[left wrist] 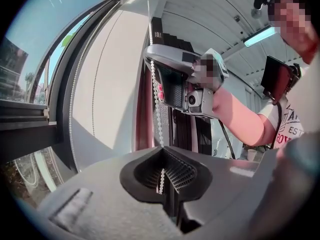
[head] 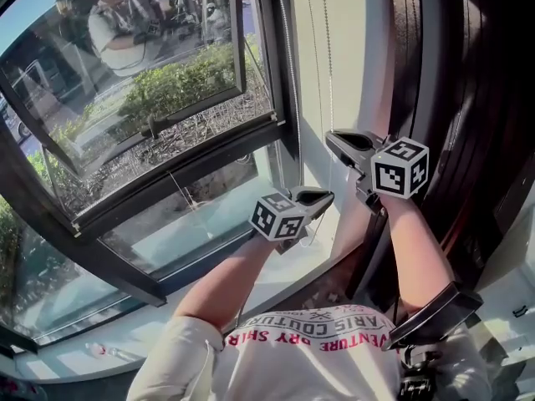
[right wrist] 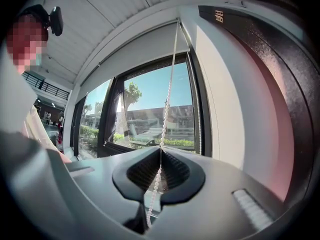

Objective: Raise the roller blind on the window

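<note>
A white bead chain [head: 290,73] hangs down the window frame beside the pale wall. My left gripper [head: 322,197] is the lower one and is shut on the chain; in the left gripper view the bead chain [left wrist: 159,124] runs down into the closed jaws of the left gripper [left wrist: 162,151]. My right gripper [head: 333,138] sits higher on the same chain and is shut on it. In the right gripper view the bead chain [right wrist: 170,84] drops from the blind's top into the right gripper [right wrist: 161,151]. The roller blind [right wrist: 145,54] shows as a pale band at the window's top.
A hinged window sash [head: 125,73] stands open outward, with shrubs behind it. The white sill [head: 276,278] lies below the grippers. A dark curtain [head: 468,98] hangs close at the right. The pale wall [head: 351,57] stands just behind the chain.
</note>
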A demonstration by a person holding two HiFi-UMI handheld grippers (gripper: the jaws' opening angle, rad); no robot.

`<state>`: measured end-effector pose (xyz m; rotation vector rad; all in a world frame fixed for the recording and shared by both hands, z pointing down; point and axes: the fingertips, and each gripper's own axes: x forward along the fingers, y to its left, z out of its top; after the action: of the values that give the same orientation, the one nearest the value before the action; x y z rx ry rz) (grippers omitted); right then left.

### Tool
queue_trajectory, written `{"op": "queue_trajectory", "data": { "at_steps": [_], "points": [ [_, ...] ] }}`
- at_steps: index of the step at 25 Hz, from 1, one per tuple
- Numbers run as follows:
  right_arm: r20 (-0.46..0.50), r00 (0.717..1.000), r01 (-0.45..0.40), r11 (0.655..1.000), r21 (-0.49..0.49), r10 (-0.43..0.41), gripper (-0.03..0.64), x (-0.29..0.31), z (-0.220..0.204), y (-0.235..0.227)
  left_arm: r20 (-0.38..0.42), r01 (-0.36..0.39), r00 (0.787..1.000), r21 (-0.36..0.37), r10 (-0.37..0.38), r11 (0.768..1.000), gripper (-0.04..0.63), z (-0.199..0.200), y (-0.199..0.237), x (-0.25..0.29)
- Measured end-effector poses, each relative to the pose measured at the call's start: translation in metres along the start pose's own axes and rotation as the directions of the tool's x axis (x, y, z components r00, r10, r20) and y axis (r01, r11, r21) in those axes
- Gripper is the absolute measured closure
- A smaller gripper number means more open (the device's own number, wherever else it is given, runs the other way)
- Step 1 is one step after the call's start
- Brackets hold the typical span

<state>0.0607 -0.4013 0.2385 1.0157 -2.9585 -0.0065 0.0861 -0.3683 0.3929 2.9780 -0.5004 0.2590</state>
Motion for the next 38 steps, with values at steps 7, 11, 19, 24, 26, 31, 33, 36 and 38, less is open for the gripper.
{"op": "queue_trajectory", "data": {
  "at_steps": [7, 11, 19, 24, 26, 31, 33, 36, 38],
  "points": [
    [-0.022, 1.000, 0.014, 1.000, -0.019, -0.014, 0.607, 0.000, -0.015, -0.003, -0.038, -0.001, 0.999, 0.011, 0.001, 1.000, 0.589, -0.014, 0.002, 0.008],
    [-0.058, 0.998, 0.026, 0.999, -0.030, -0.027, 0.607, 0.005, -0.033, -0.005, -0.084, -0.007, 0.996, 0.013, 0.008, 1.000, 0.589, -0.030, 0.008, 0.011],
    [-0.157, 0.988, 0.014, 1.000, -0.002, -0.014, 0.607, 0.016, -0.090, 0.002, -0.185, -0.020, 0.983, -0.028, 0.015, 0.999, 0.589, -0.087, 0.015, 0.015],
    [-0.181, 0.983, 0.012, 0.999, 0.039, -0.004, 0.607, 0.018, -0.114, 0.005, -0.206, -0.017, 0.979, -0.076, 0.001, 0.997, 0.589, -0.110, 0.012, 0.015],
    [-0.172, 0.985, 0.010, 0.999, 0.046, -0.002, 0.607, 0.019, -0.114, 0.004, -0.202, -0.017, 0.979, -0.071, 0.002, 0.997, 0.589, -0.109, 0.012, 0.016],
    [-0.172, 0.985, 0.005, 0.998, 0.061, 0.005, 0.607, 0.018, -0.118, 0.005, -0.214, -0.017, 0.977, -0.062, 0.004, 0.998, 0.589, -0.113, 0.011, 0.015],
    [-0.182, 0.983, -0.001, 0.998, 0.064, 0.013, 0.607, 0.018, -0.124, 0.008, -0.235, -0.014, 0.972, -0.062, -0.001, 0.998, 0.589, -0.120, 0.009, 0.017],
    [-0.170, 0.985, -0.005, 0.996, 0.094, 0.021, 0.607, 0.018, -0.133, 0.012, -0.259, -0.007, 0.966, -0.068, -0.011, 0.998, 0.589, -0.129, 0.006, 0.017],
    [-0.161, 0.987, -0.002, 0.995, 0.101, 0.018, 0.607, 0.018, -0.134, 0.011, -0.259, -0.005, 0.966, -0.064, -0.012, 0.998, 0.589, -0.129, 0.006, 0.018]
  ]
}}
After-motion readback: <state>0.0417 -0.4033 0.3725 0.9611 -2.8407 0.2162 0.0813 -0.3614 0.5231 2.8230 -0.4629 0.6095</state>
